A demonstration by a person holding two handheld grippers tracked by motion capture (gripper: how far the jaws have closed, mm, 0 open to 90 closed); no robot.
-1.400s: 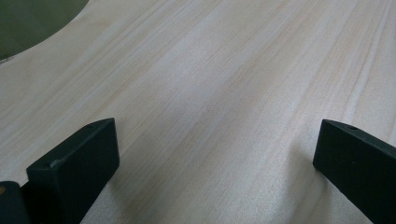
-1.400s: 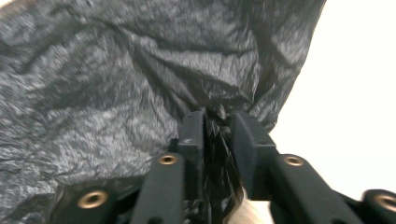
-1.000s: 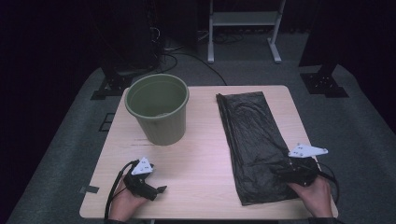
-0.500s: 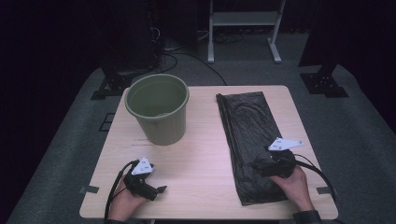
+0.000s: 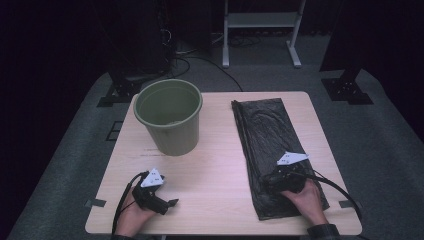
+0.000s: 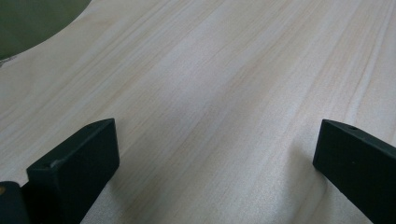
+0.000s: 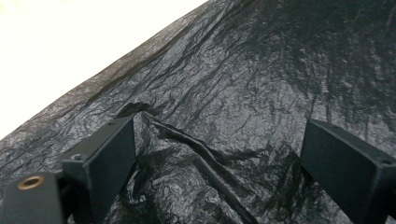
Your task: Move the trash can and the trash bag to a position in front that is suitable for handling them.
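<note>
A black plastic bag (image 5: 265,135) lies flat along the right side of the wooden table (image 5: 220,165). My right gripper (image 5: 268,183) sits low over the bag's near part, pointing left. In the right gripper view this gripper (image 7: 224,156) is open and its jaws have just been opening. A raised crease of the bag (image 7: 201,149) runs between them, and the pads do not press on it. A green bucket (image 5: 170,117) stands upright at the back left. My left gripper (image 5: 170,204) rests near the front left edge, and in its own view it (image 6: 215,163) is open over bare wood.
The bucket's edge (image 6: 28,18) shows at the top left of the left gripper view. Bare wood lies between the bucket and the bag. Dark floor, cables and a metal stand (image 5: 260,30) lie beyond the far edge. Tape tabs mark the front corners.
My right gripper has moved left across the bag's near part and sunk closer to it. The left gripper has stayed where it was.
</note>
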